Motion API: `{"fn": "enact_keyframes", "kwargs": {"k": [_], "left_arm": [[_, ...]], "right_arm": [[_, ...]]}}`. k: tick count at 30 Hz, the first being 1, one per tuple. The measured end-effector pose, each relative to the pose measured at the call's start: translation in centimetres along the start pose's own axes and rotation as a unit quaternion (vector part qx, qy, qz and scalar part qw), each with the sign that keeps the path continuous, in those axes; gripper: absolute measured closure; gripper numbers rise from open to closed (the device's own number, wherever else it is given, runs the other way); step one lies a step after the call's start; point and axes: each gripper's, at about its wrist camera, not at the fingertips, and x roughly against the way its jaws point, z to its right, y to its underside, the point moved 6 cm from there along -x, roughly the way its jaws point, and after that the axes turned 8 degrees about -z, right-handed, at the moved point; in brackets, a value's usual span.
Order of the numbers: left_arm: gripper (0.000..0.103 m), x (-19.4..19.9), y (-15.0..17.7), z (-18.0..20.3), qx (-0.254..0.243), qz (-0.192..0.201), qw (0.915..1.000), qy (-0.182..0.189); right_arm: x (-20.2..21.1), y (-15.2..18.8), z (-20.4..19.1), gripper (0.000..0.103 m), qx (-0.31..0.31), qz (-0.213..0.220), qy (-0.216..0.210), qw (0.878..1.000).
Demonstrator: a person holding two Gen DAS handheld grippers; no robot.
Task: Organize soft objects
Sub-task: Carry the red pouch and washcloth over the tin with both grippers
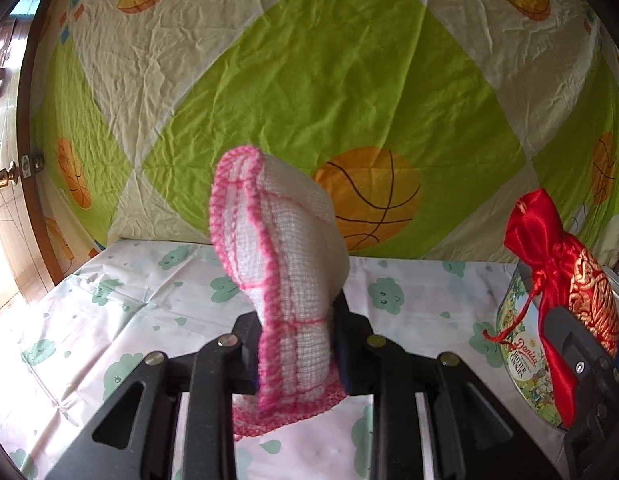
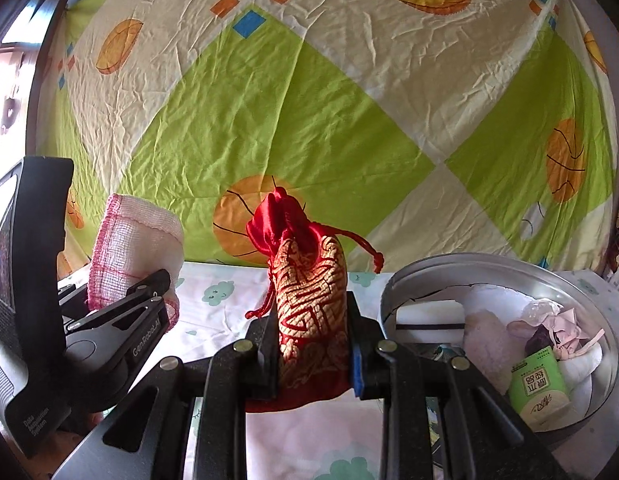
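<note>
My left gripper (image 1: 295, 344) is shut on a white gauze cloth with pink crocheted edging (image 1: 277, 248), which stands up folded above the jaws and hangs a little below them. From the right wrist view the same cloth (image 2: 135, 244) shows at the left, clamped in the left gripper (image 2: 149, 292). My right gripper (image 2: 313, 340) is shut on a red and gold satin drawstring pouch (image 2: 309, 292), held upright with its gathered neck on top. The pouch (image 1: 565, 280) also appears at the right edge of the left wrist view, in front of the cookie tin.
A round metal cookie tin (image 2: 393, 292) stands at the right, holding a white sponge (image 2: 429, 314), a green tissue pack (image 2: 539, 384) and several soft items; its printed side (image 1: 521, 356) faces the left camera. A cloud-print tablecloth (image 1: 109, 312) covers the table. A green and cream sheet (image 2: 309, 120) hangs behind.
</note>
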Motion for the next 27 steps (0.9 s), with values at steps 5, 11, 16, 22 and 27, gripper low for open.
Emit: {"fn": "enact_keyframes", "kwargs": {"k": [5, 11, 16, 22, 27], "left_arm": [[0.078, 0.6, 0.3, 0.2, 0.001, 0.002, 1.0000, 0.000], [0.078, 1.1, 0.7, 0.5, -0.004, 0.005, 1.0000, 0.001], [0.078, 1.8, 1.2, 1.0, -0.003, 0.006, 0.9999, 0.009], [0.078, 2.5, 1.6, 1.6, -0.010, 0.011, 0.9998, 0.011], [0.078, 3.1, 2.0, 1.9, -0.009, 0.016, 0.9997, 0.013]], "right_arm": [[0.4, 0.4, 0.2, 0.075, 0.000, -0.005, -0.006, 1.000], [1.0, 0.7, 0.6, 0.075, 0.001, -0.011, -0.011, 1.000], [1.3, 1.1, 1.3, 0.075, -0.001, -0.017, -0.012, 1.000], [1.8, 1.4, 2.2, 0.075, 0.000, -0.019, -0.009, 1.000], [2.2, 1.7, 3.1, 0.075, 0.003, -0.022, -0.009, 1.000]]}}
